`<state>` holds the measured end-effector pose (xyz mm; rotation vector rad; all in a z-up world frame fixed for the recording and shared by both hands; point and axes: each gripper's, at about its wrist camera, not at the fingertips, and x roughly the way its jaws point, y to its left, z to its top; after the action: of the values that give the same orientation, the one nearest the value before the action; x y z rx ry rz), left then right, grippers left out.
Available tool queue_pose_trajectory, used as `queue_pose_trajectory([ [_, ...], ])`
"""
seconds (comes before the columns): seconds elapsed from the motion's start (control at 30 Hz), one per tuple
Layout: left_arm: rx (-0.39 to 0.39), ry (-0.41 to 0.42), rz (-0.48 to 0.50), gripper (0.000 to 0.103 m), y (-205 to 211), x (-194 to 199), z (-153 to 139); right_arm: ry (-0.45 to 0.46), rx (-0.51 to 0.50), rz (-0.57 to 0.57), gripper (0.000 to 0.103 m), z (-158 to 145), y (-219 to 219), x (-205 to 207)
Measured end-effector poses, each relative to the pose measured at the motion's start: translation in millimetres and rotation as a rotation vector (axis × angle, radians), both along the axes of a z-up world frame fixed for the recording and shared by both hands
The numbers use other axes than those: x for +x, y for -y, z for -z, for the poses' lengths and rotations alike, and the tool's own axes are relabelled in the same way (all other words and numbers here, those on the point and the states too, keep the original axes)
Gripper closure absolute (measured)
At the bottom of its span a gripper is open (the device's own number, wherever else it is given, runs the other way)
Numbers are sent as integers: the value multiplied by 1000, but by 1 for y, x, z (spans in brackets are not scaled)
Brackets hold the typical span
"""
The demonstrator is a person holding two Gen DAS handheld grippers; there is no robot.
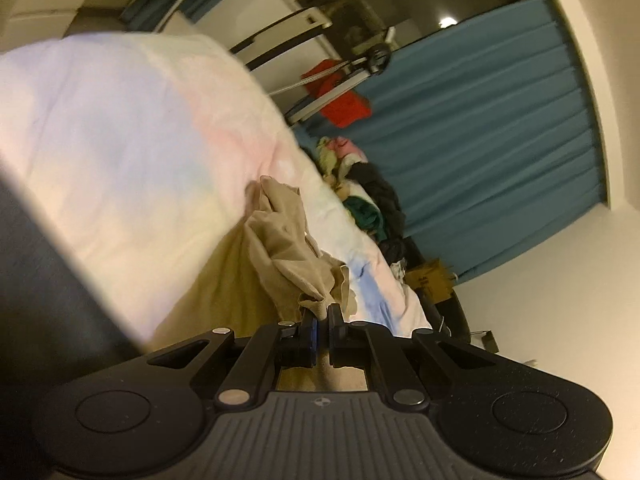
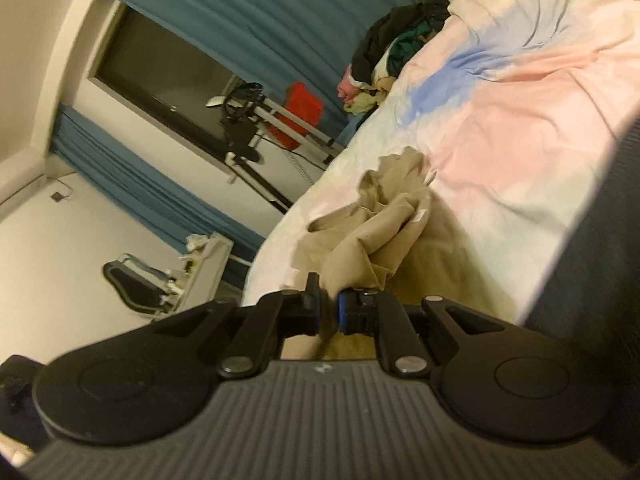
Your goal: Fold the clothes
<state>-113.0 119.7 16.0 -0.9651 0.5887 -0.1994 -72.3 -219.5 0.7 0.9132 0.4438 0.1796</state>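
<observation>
The bed cover (image 1: 132,152), pastel in pink, blue and yellow, fills most of both views, and the beige garment (image 1: 288,248) lies crumpled on it, one end stretching toward each camera. At the far edge of the bed sits a pile of other clothes (image 1: 368,196), dark, green and pink (probably waiting for their turn).

The left gripper (image 1: 322,322) has its jaws closed on a ribbed edge of the beige garment. The right gripper (image 2: 329,312) has its jaws nearly together, and beige cloth seems pinched between them, though the blur makes this less sure.

I judge the step to be the start of folding this one garment: both ends are taken, but the cloth is bunched. The next move calls for drawing the two grippers apart to spread it flat on the cover.

The right view alone shows a black exercise machine (image 2: 132,288) on the floor; the left view alone shows a cardboard box (image 1: 430,280) beside the bed.
</observation>
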Motion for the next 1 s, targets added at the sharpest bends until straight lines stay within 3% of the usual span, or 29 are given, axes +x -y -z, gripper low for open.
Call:
queue_pose_trajectory([
  [0.13, -69, -33, -17, 98, -10, 4, 5, 10, -34, 23, 92, -6, 0, -5],
  [0.33, -52, -17, 2, 98, -13, 65, -11, -14, -20, 34, 92, -15, 5, 34],
  [0.47, 21, -37, 10, 97, -1, 141, -27, -42, 3, 49, 91, -28, 7, 92],
  [0.6, 114, -87, 2, 97, 9, 212, -32, -90, -40, 62, 91, -28, 4, 160],
  [0.77, 174, -122, 5, 97, 17, 274, -10, -194, -15, 61, 91, -6, 7, 233],
  [1.0, 175, -114, 11, 97, 8, 314, 36, -257, 53, 13, 90, 38, 22, 280],
])
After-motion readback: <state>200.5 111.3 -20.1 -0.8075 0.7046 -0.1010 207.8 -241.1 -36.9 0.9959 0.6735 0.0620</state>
